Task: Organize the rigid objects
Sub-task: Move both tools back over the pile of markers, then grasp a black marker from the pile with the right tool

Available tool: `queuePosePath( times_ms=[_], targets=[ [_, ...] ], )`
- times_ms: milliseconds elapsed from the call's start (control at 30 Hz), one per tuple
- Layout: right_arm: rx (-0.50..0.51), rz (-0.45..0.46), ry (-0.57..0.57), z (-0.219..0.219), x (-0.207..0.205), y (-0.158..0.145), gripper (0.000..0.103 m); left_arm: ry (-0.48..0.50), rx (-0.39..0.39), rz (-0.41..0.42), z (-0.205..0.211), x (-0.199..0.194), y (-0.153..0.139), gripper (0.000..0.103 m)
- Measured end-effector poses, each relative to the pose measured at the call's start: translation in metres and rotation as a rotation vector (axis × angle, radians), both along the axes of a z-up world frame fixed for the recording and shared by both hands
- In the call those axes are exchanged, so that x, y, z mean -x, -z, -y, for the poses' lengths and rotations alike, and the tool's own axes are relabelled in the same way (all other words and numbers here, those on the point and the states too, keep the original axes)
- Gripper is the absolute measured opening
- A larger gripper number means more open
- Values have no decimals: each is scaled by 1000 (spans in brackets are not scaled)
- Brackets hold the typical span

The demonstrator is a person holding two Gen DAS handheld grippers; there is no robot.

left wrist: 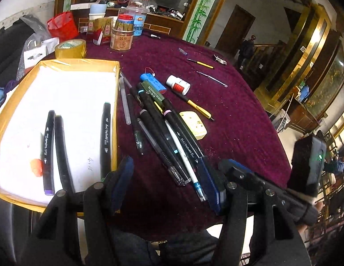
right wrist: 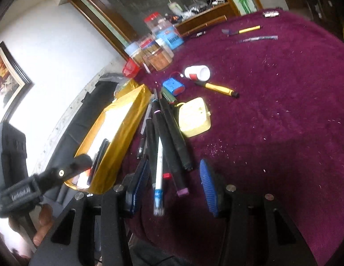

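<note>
A yellow-rimmed box point(left wrist: 61, 63) with a white floor sits at the left and holds three black markers point(left wrist: 61, 153). Right of it, a pile of pens and markers point(left wrist: 163, 128) lies on the purple cloth. My left gripper point(left wrist: 166, 181) hovers open at the near end of the pile, its left pad by the box corner, gripping nothing. In the right wrist view, my right gripper point(right wrist: 173, 188) is open over the near ends of the same pile point(right wrist: 165, 137), with a white pen point(right wrist: 159, 168) between its fingers but not pinched. The box point(right wrist: 118, 137) lies to its left.
Beyond the pile lie a blue battery pack point(left wrist: 153, 84), a white bottle point(left wrist: 178, 85), a yellow-black pen point(left wrist: 198, 107) and a pale yellow block point(left wrist: 194, 122). Jars point(left wrist: 122, 37), a tape roll point(left wrist: 70, 48) and a red bag point(left wrist: 61, 25) crowd the far left. More pens lie far right.
</note>
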State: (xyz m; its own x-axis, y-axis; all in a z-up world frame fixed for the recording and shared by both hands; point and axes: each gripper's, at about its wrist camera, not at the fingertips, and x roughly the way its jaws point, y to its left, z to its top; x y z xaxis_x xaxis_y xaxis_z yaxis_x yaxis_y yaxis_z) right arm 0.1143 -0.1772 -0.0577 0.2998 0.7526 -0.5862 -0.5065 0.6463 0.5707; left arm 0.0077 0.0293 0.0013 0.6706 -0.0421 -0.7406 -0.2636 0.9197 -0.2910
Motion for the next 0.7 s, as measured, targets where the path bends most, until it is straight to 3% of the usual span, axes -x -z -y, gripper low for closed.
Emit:
queuePosePath(
  times_ms=[67,200,367,633,700],
  targets=[
    [27,-13,-9,-7,-11,3,40,-7,15,-11,-3,0,4,59],
    [82,-37,-61,-22,-32,6,24,1,26,-13,-4,1,6,59],
    [153,-55,-122,-43,-49,9,24,20,42,-26,-3,-4,10,59],
    [167,-106,-187,-59,-63,23,24,41,65,-36,0,-9,14,59],
    [180,-63,-175,-60,-58,22,20,40,70,-36,0,-12,15,59]
  ],
)
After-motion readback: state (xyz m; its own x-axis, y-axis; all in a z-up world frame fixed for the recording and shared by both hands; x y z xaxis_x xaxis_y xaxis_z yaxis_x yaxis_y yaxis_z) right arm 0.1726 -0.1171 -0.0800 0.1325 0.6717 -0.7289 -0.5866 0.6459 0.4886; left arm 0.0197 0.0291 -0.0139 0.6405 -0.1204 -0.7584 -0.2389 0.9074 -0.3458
